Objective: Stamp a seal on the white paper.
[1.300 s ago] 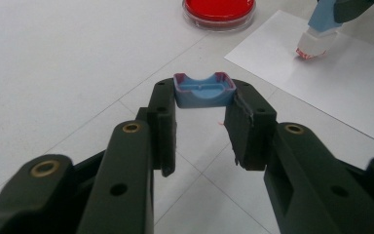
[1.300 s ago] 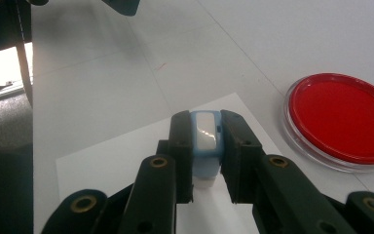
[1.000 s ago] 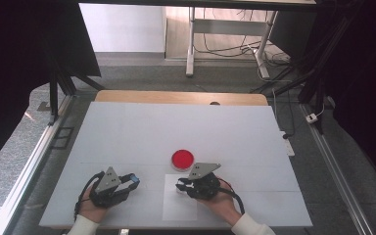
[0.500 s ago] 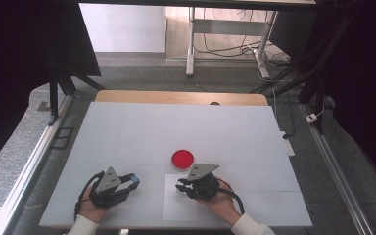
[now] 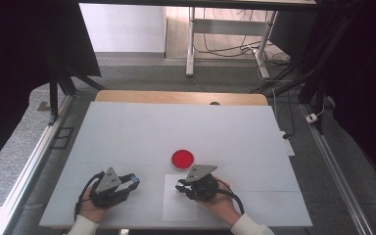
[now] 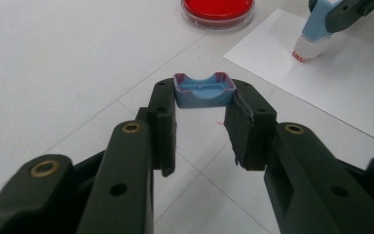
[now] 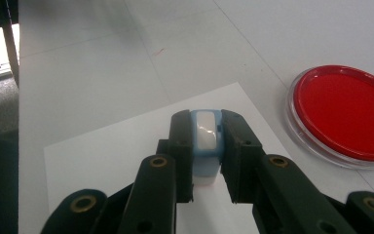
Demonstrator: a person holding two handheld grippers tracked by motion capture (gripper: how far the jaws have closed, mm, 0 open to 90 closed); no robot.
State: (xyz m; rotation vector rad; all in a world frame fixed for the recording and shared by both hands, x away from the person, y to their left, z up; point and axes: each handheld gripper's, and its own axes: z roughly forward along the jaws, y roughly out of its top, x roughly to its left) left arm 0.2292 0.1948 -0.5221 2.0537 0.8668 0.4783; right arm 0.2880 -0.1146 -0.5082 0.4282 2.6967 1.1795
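The right gripper (image 7: 207, 141) clamps a pale blue stamp (image 7: 205, 139) upright on the white paper sheet (image 5: 176, 205) beside the red ink dish (image 5: 182, 158), while the left gripper (image 6: 202, 95) pinches what looks like its blue cap (image 6: 204, 90) (red-edged) over the table (image 5: 127, 132).

Blue stamp (image 7: 206, 146): lower end hidden between the jaws of the right gripper (image 7: 207, 156) in its own view; contact with the white paper sheet (image 7: 126, 156) cannot be told there.
Stamp face: hidden, turned down toward the sheet in the left gripper view.
Blue cap (image 6: 204, 90): both sides covered by the jaws of the left gripper (image 6: 202, 126); in the high view too small to make out.
Red dish (image 6: 218, 9): far part cut off by the top edge in the left gripper view.
Forearms: sleeves cut off at the bottom edge of the high view.
Hands: largely hidden beneath the grippers.
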